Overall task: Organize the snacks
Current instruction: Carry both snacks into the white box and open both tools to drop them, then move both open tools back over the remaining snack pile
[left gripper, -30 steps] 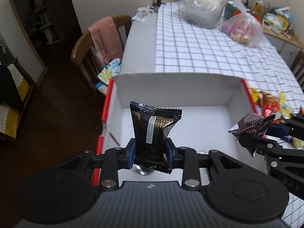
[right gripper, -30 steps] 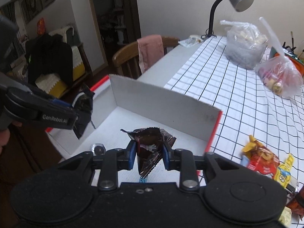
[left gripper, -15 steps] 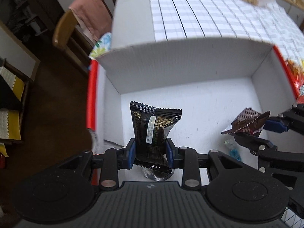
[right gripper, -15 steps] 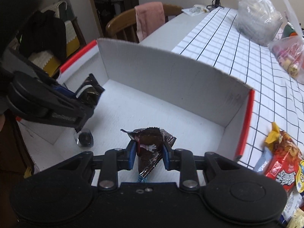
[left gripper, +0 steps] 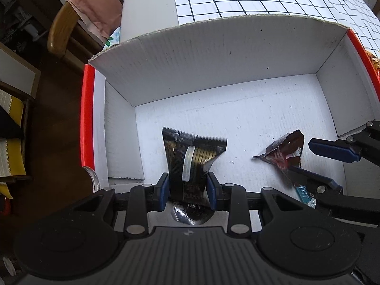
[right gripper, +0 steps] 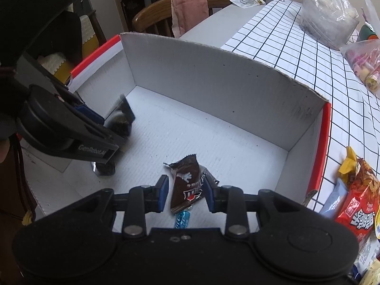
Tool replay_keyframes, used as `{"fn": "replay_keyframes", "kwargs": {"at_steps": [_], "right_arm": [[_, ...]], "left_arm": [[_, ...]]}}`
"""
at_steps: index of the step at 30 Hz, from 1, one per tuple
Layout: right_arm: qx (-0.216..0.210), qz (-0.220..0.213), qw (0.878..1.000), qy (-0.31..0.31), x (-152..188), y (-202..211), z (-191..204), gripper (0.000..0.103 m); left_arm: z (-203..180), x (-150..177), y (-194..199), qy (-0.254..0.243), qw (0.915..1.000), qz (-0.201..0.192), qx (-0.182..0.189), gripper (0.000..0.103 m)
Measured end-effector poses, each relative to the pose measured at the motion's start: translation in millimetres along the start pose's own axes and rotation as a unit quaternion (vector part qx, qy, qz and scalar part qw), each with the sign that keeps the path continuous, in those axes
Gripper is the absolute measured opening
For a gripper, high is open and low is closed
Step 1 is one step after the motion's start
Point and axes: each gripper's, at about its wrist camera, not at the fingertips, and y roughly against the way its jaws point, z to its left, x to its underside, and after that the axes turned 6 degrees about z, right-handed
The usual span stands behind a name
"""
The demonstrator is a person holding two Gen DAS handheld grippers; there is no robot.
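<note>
"GenRobot.AI" on left gripper (right gripper: pixel 111 140)

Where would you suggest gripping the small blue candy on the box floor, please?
Across its narrow middle, coming straight down from above. The blue candy lies flat on the box floor, partly under the brown packet, so only its lower part is free.

Left gripper (left gripper: pixel 187 187): angled steeply downward, jaws clamped. Right gripper (right gripper: pixel 186 193): angled downward, jaws opening, pads parted.
</note>
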Motion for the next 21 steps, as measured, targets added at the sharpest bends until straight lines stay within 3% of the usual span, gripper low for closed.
{"fn": "replay_keyframes", "kwargs": {"at_steps": [3,6,16,21], "right_arm": [[-0.008,-0.005,1.000,-0.011,2.0,6.3,-3.3,0.033],[-0.014,-0.018,1.000,-0.018,3.8,17.3,-5.7,0.035],[-0.030,-0.073,0.996,-0.039,15.9,67.3,-12.7,0.043],[-0.036,-0.105,0.993,-0.043,25.3,96.5,-15.0,0.050]], "left_arm": [[4.8,-1.3,0.0,0.008,0.9999,-0.006,0.006,0.035],[7.4,4.8,6.9,0.015,0.9996,-0.022,0.013,0.044],[5.6,31.7,47.9,0.033,0.9953,-0.084,0.035,0.045],[-2.3,43.6,72.9,0.030,0.9904,-0.125,0.050,0.052]]}}
